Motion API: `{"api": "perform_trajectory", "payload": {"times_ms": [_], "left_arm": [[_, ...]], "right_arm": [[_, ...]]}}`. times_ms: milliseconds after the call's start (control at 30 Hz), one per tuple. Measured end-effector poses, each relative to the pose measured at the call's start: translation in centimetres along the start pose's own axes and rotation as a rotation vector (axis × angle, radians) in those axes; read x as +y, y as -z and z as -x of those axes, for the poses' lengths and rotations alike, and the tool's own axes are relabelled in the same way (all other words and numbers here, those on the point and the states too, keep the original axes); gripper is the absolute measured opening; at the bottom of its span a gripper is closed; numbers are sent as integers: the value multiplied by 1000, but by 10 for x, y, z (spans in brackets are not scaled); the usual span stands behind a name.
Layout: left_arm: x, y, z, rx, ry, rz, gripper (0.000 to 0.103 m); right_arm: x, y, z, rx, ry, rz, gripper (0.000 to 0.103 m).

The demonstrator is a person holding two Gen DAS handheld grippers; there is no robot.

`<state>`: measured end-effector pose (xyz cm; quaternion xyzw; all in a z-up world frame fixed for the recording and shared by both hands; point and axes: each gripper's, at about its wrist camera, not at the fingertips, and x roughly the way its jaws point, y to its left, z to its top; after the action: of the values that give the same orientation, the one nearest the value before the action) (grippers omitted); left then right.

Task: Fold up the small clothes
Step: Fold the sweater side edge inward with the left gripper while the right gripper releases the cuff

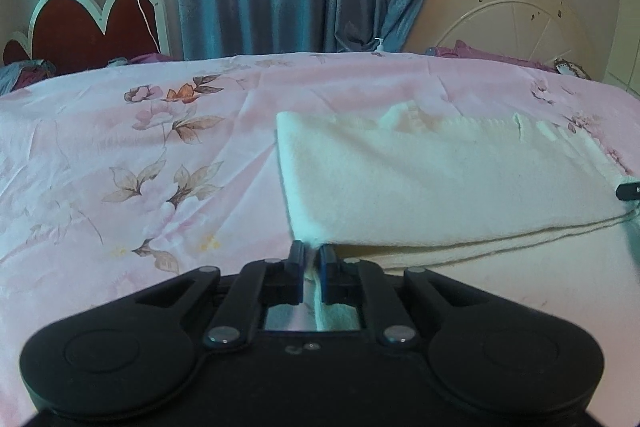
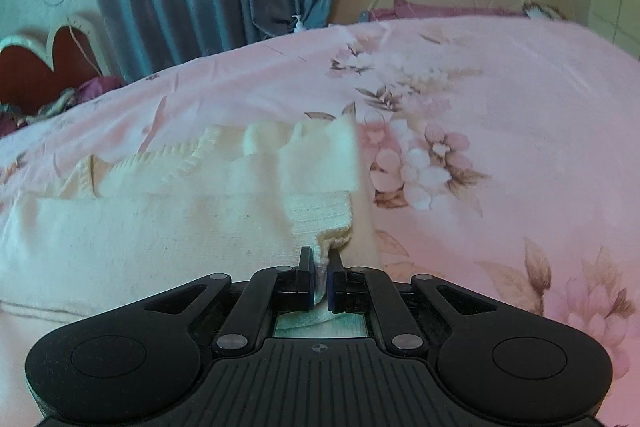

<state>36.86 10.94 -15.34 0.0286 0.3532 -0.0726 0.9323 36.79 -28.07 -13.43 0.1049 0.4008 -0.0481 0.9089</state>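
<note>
Left tongs (image 1: 311, 254) clenched on near-left corner of cream knitted garment (image 1: 440, 183). It lies on pink floral bed sheet (image 1: 120, 147), long axis left-right, stretching ahead and rightward. Right tongs (image 2: 320, 259) clenched on near-right ribbed corner. Garment ahead of both; likely next, lift near edge toward far edge.

- A bed (image 1: 120, 155) covered by a pink floral sheet (image 2: 500, 115) fills the scene, wrinkled in places.
- A cream knitted garment (image 1: 420, 179) lies directly on the sheet, folded over itself, with a ribbed hem (image 2: 316, 211) at its right end.
- Purple bedding (image 2: 440, 9) sits at the far edge, by the cream round headboard (image 1: 520, 15).
</note>
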Motion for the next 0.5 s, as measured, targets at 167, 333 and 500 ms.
{"api": "perform_trajectory", "payload": {"times_ms": [167, 333, 500], "left_arm": [[7, -4, 12, 25, 31, 46, 18], [5, -14, 24, 22, 16, 59, 25], [-4, -29, 27, -7, 40, 57, 28]], "right_arm": [[-2, -1, 9, -42, 66, 15, 5], [-9, -14, 25, -107, 44, -35, 5], [6, -25, 20, -97, -16, -8, 5]]}}
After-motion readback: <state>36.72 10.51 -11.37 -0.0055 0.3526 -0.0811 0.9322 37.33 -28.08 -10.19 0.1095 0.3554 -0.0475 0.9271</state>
